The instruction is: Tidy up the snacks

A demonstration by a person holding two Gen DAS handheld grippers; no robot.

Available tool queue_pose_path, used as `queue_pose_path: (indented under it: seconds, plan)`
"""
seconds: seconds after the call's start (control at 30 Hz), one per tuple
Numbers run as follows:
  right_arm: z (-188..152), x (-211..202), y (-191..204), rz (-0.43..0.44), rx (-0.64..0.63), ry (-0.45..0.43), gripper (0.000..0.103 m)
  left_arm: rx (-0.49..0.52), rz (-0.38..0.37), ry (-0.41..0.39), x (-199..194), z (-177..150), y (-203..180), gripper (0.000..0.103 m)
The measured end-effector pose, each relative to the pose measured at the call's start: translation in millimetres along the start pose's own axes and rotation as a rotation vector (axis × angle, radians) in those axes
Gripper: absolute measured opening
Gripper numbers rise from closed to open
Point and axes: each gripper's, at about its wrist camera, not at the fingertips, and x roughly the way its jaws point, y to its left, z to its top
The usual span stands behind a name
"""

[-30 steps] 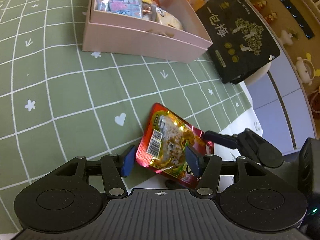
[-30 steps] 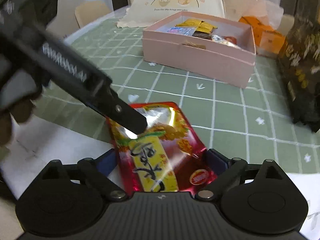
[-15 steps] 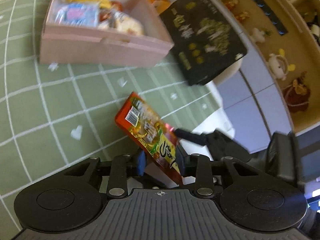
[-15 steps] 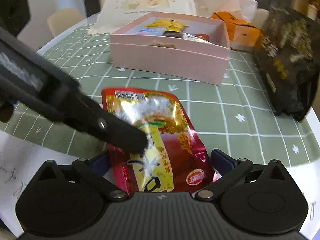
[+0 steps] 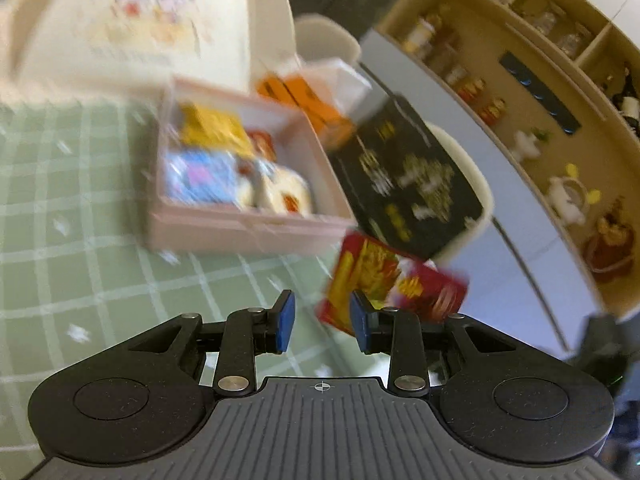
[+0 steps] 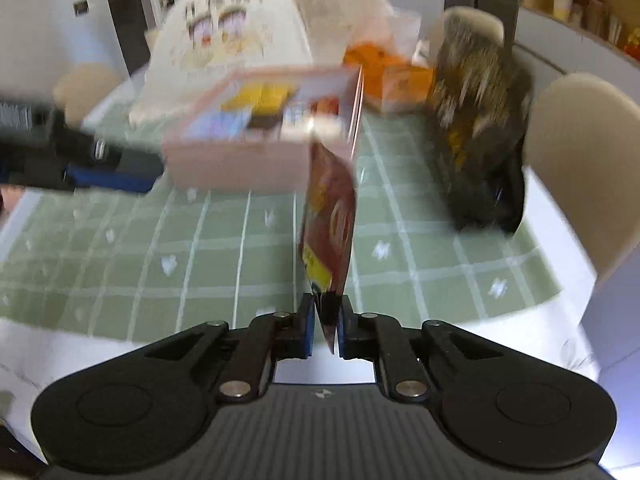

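My right gripper point(image 6: 323, 326) is shut on the bottom edge of a red and yellow snack packet point(image 6: 330, 220), holding it upright and edge-on above the green checked cloth. In the left wrist view the packet point(image 5: 394, 284) hangs in the air to the right of my left gripper point(image 5: 322, 324), which is open and empty. The pink box point(image 5: 240, 228) with several snacks inside stands ahead of both grippers; it also shows in the right wrist view point(image 6: 240, 160). Both views are blurred by motion.
A black snack bag point(image 5: 404, 176) stands right of the box, also in the right wrist view point(image 6: 480, 128). An orange carton point(image 5: 312, 104) and a white printed bag point(image 6: 228, 48) lie behind the box. A cream chair point(image 6: 580, 160) is at the right.
My left gripper let go of the packet and opened. My right gripper closed on the packet and lifted it upright off the cloth. Both views swung up toward the box.
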Motion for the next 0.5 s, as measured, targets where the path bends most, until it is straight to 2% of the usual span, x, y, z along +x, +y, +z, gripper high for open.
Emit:
queue_pose_path:
  seconds: [0.07,0.1,0.23,0.3,0.37,0.43,0.47,0.5]
  plan:
    - [22,-17,2,-0.003,-0.029,-0.072,0.008,0.041,0.051,-0.051,-17,2,-2,0.034]
    - [33,-22,3,0.0,-0.04,-0.1,0.002,0.052,0.069,-0.072,-24,3,-1,0.034]
    - [72,-28,10,0.052,-0.082,-0.163,0.0,0.022,0.111,-0.113,-44,5,14,0.034]
    - [80,-20,9,0.114,-0.1,-0.135,0.001,-0.012,0.137,-0.112,-46,2,24,0.035]
    - [79,-8,0,0.179,-0.054,-0.082,0.005,-0.046,0.139,-0.084,-44,-6,35,0.035]
    - [69,7,-8,0.203,-0.014,-0.013,0.026,-0.067,0.133,-0.04,-35,-15,40,0.035]
    - [61,13,-9,0.193,-0.012,0.007,0.05,-0.074,0.128,-0.01,-29,-20,41,0.035]
    - [50,19,-9,0.16,-0.019,0.022,0.067,-0.08,0.114,0.024,-22,-26,41,0.035]
